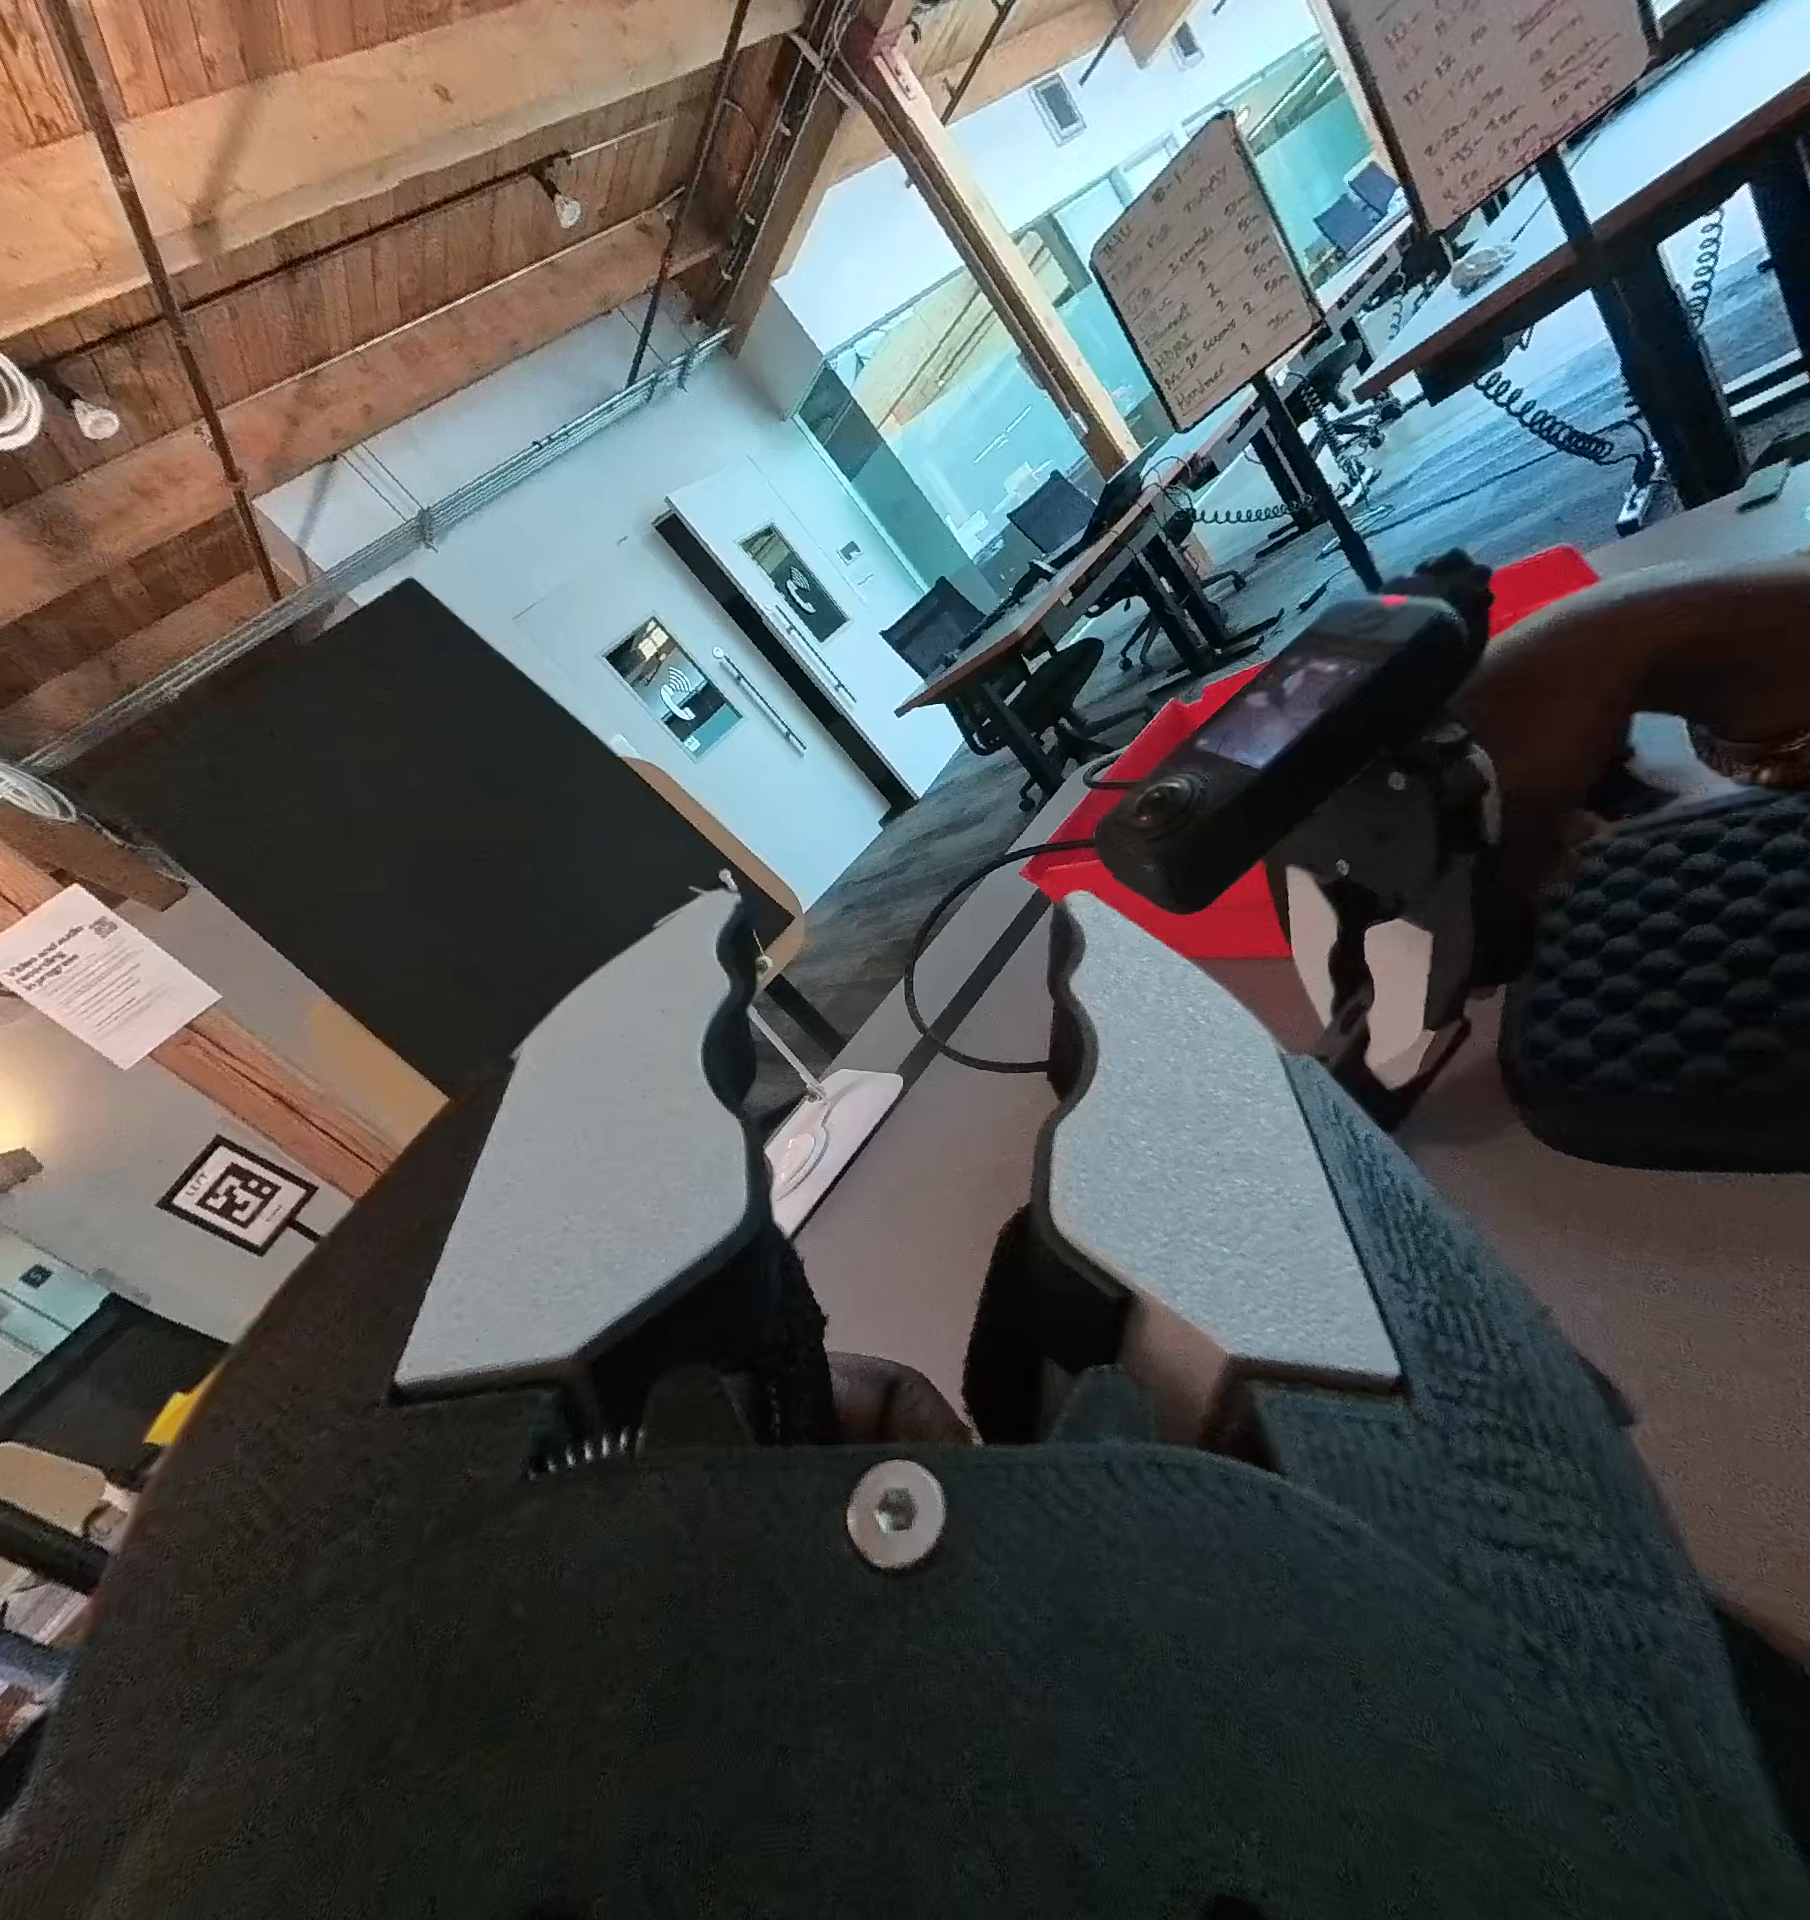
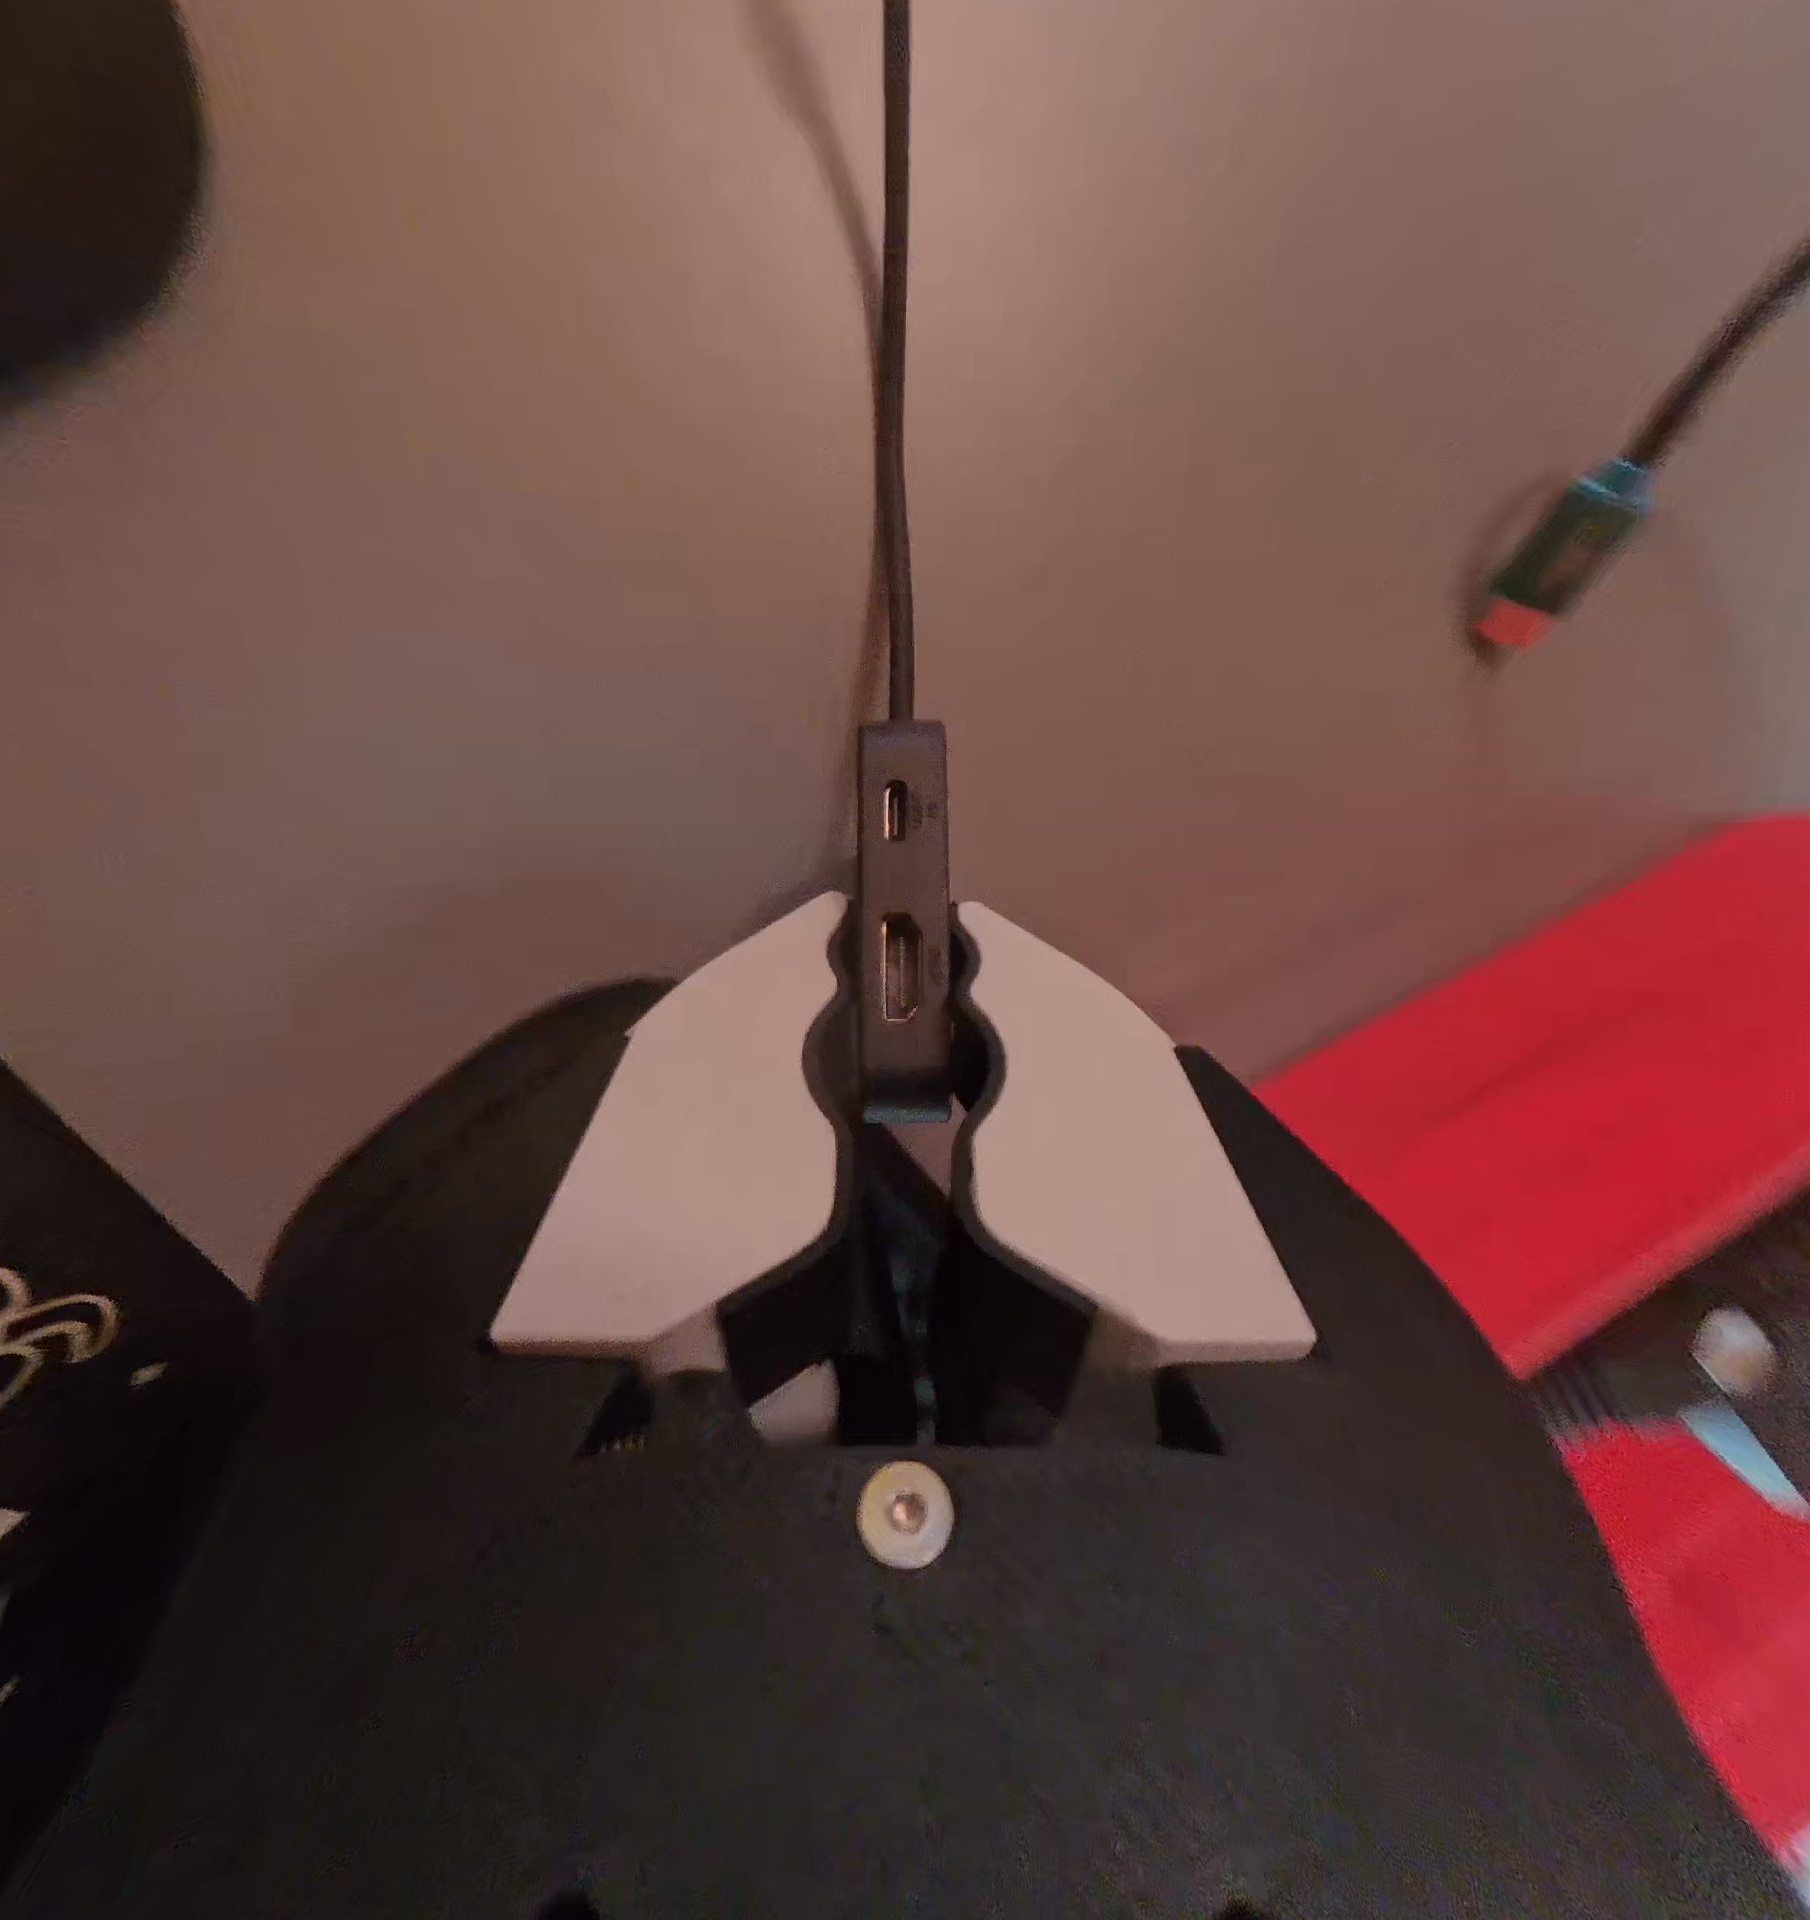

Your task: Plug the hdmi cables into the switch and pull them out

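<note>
My right gripper [image 2: 901, 914] is shut on the small dark switch [image 2: 903, 810], held edge-up above the brown table [image 2: 465, 520]. Two ports on its side edge face the camera, both empty. Its own black cable [image 2: 896, 416] runs straight away from its far end. A loose HDMI cable plug [image 2: 1566, 561], dark with a red tip, lies blurred on the table to the right. My left gripper [image 1: 901, 925] is open and empty, tilted, above the table's left part. In the left wrist view the right gripper [image 1: 1389, 1049] shows to the right, held by a hand [image 1: 1659, 675].
A red bin [image 2: 1566, 1039] sits to the right of the switch and also shows in the left wrist view [image 1: 1171, 904]. A black textured cushion [image 1: 1690, 977] lies by the right gripper. A thin black cable [image 1: 916, 977] loops near the table's far edge. Office desks stand beyond.
</note>
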Tool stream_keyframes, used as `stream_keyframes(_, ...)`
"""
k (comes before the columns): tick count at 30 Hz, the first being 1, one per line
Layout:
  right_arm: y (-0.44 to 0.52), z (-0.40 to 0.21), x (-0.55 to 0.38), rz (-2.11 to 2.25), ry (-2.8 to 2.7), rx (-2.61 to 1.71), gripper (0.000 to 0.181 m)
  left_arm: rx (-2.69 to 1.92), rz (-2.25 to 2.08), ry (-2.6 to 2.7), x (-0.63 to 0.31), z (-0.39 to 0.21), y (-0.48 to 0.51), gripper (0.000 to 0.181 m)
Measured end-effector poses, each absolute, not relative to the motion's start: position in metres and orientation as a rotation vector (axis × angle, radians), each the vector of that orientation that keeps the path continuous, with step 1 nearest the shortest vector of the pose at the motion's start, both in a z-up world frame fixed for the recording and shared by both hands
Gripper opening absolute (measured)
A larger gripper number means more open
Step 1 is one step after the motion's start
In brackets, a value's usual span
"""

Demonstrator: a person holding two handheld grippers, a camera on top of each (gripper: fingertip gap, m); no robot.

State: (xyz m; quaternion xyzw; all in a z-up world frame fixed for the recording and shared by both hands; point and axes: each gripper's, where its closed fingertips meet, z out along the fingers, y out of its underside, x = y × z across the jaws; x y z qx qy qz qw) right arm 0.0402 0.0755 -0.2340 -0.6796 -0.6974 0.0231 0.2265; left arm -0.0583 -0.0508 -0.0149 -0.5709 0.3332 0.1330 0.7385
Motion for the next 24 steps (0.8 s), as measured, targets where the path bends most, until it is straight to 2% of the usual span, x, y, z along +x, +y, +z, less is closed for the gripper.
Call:
stream_keyframes(1,0.078,-0.229,0.049,-0.042,-1.9,-1.863,0.015,-1.253,0.299,0.737,-0.058,-0.015,-0.051,0.053)
stream_keyframes(5,0.068,-0.224,0.082,-0.282,-1.849,-1.87,0.014,-1.257,0.307,0.736,-0.06,-0.016,-0.049,0.053)
stream_keyframes(8,0.049,-0.237,0.087,-0.347,-1.957,-1.832,0.03,-1.258,0.29,0.734,-0.061,-0.017,-0.049,0.053)
stream_keyframes(10,0.027,-0.241,0.08,-0.21,-2.104,-1.802,0.043,-1.254,0.282,0.731,-0.062,-0.015,-0.051,0.053)
stream_keyframes(15,0.003,-0.214,0.069,0.247,-2.19,-1.659,0.048,-1.243,0.297,0.715,-0.07,-0.01,-0.058,0.053)
stream_keyframes(19,-0.007,-0.146,0.064,0.714,-2.009,-1.343,0.053,-1.235,0.298,0.68,-0.08,-0.004,-0.064,0.053)
stream_keyframes(24,-0.005,-0.007,0.086,1.164,-1.326,-0.714,0.073,-1.221,0.284,0.641,-0.09,0.002,-0.071,0.053)
